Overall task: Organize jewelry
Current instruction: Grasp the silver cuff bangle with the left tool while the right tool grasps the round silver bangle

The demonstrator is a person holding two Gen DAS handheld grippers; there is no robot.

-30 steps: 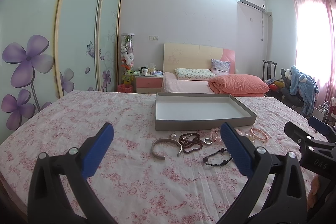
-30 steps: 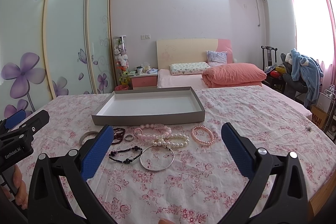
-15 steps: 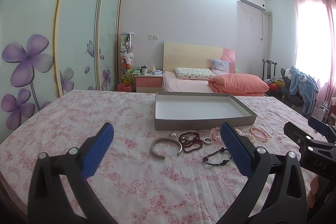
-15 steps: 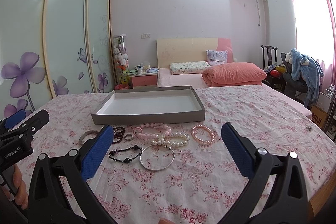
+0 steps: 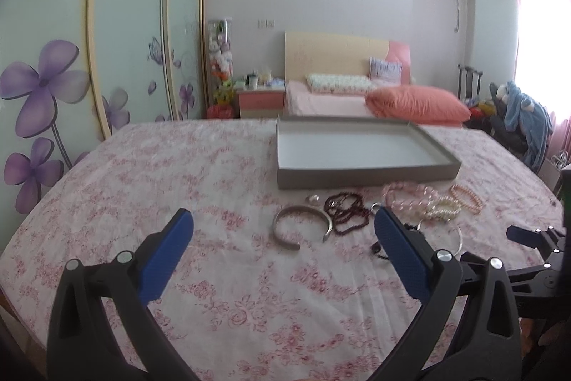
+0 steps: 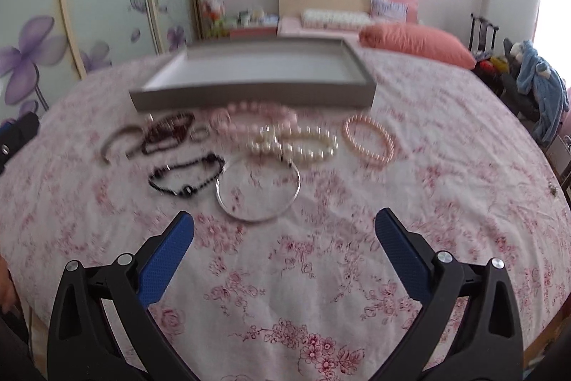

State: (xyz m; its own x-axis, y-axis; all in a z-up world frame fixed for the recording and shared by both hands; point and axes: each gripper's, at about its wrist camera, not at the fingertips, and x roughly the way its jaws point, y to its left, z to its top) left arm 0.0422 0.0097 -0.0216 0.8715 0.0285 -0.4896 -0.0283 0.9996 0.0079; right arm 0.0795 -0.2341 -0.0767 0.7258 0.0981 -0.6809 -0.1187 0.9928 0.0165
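Note:
A shallow grey tray (image 5: pixel 364 174) (image 6: pixel 249 97) lies empty on the floral tablecloth. In front of it lie several pieces of jewelry: a silver cuff (image 5: pixel 301 224), dark red beads (image 5: pixel 344 211), a black bead bracelet (image 6: pixel 185 175), a thin silver bangle (image 6: pixel 258 190), white pearls (image 6: pixel 296 145), pale pink beads (image 6: pixel 249 116) and a pink pearl bracelet (image 6: pixel 369 140). My left gripper (image 5: pixel 283 250) is open and empty just short of the cuff. My right gripper (image 6: pixel 283 247) is open and empty just short of the bangle.
The round table (image 6: pixel 446 220) carries a pink floral cloth. A bed with an orange pillow (image 5: pixel 417 104) stands behind it. Wardrobe doors (image 5: pixel 71 59) with purple flowers stand at the left. A chair with blue clothing (image 6: pixel 539 84) stands at the right.
Both grippers have moved forward and tilted down toward the jewelry, the right one more. Both stay open. The jewelry and tray have not moved.

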